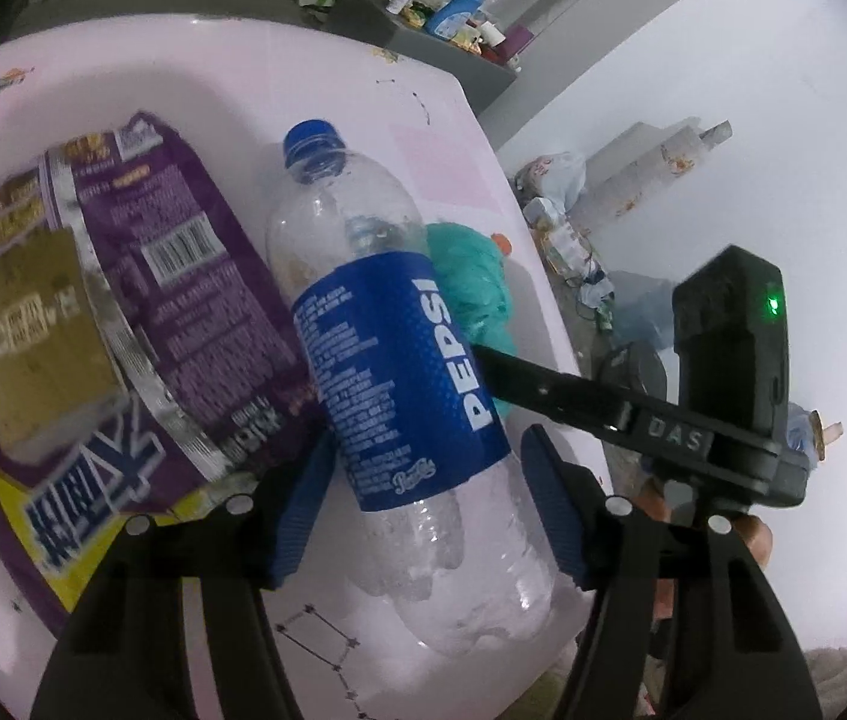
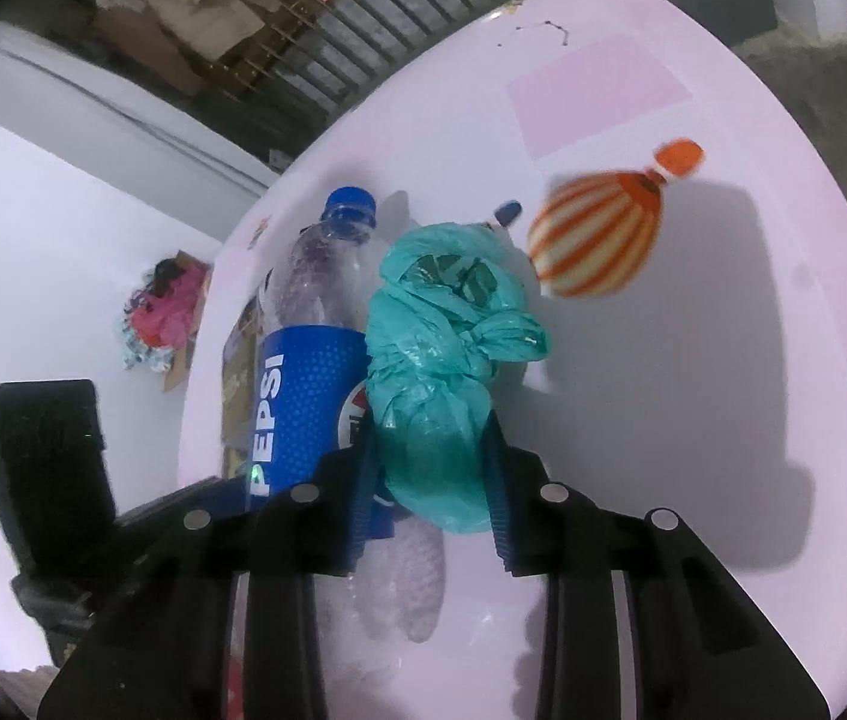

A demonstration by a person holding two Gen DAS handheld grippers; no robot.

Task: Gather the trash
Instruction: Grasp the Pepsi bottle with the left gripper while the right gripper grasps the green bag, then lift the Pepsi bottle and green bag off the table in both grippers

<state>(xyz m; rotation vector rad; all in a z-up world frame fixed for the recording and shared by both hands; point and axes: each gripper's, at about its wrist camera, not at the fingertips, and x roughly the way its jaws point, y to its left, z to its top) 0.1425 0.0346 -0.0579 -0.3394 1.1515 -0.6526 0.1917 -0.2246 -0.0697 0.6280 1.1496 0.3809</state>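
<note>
An empty clear Pepsi bottle (image 1: 399, 372) with a blue cap lies on the pink table (image 1: 231, 54). My left gripper (image 1: 429, 510) is open with its blue pads on either side of the bottle's lower half. A purple snack wrapper (image 1: 123, 312) lies flat to the bottle's left. A crumpled teal plastic bag (image 2: 441, 372) lies against the bottle's right side. My right gripper (image 2: 432, 480) is shut on the bag's lower end. The bottle (image 2: 309, 384) also shows in the right wrist view. The right gripper's body shows in the left wrist view at the right.
An orange and white striped balloon-like object (image 2: 597, 228) lies on the table (image 2: 693, 360) beyond the bag, with a small blue cap (image 2: 507, 211) beside it. The table's edge runs close on the right in the left wrist view. Clutter sits on the floor (image 1: 567, 228) and a grey shelf (image 1: 453, 42) behind.
</note>
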